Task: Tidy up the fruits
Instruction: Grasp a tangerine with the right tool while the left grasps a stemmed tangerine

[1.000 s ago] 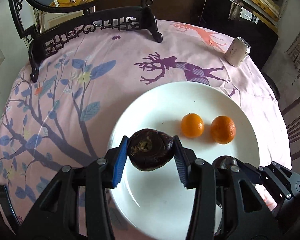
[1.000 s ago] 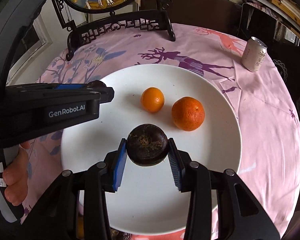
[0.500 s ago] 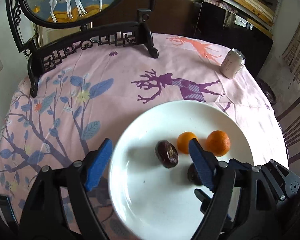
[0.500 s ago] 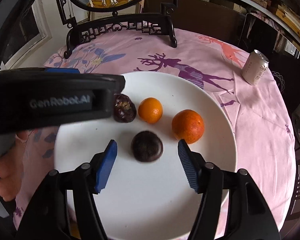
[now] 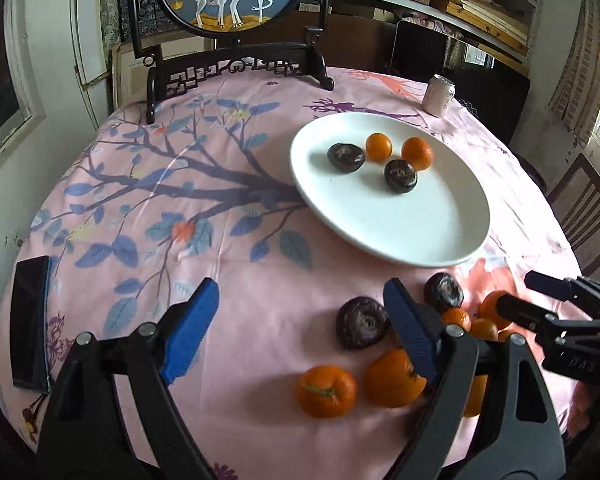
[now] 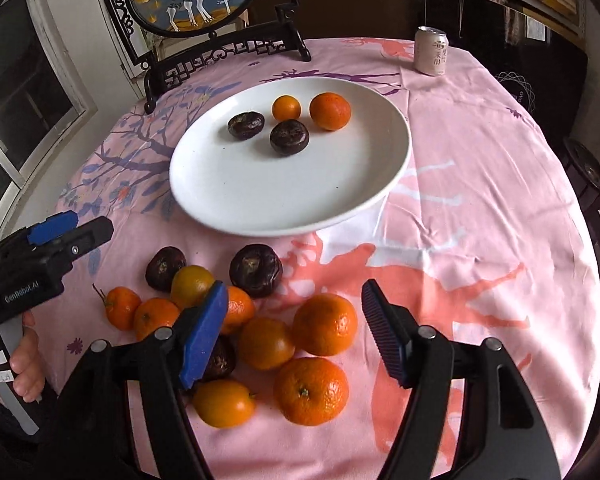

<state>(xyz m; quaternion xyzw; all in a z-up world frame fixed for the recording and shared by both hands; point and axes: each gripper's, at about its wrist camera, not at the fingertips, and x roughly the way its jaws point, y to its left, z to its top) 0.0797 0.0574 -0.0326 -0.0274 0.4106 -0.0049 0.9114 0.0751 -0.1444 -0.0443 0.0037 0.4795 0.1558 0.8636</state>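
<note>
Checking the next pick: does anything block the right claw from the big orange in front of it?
Nothing visible does. The right claw is open, and the big orange lies between its fingers' line, top exposed; other fruit crowd its left side and front.

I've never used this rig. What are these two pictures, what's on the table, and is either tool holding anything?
No robot arm here: a person holds a two-finger tool in each hand, each with a forward-looking fisheye camera. One picture looks past the left tool, the other past the right tool. Both are open and empty. On the pink tablecloth a white plate carries two oranges and two dark fruits. A loose pile of oranges and dark fruits lies nearer. A drink can stands at the far side.
</note>
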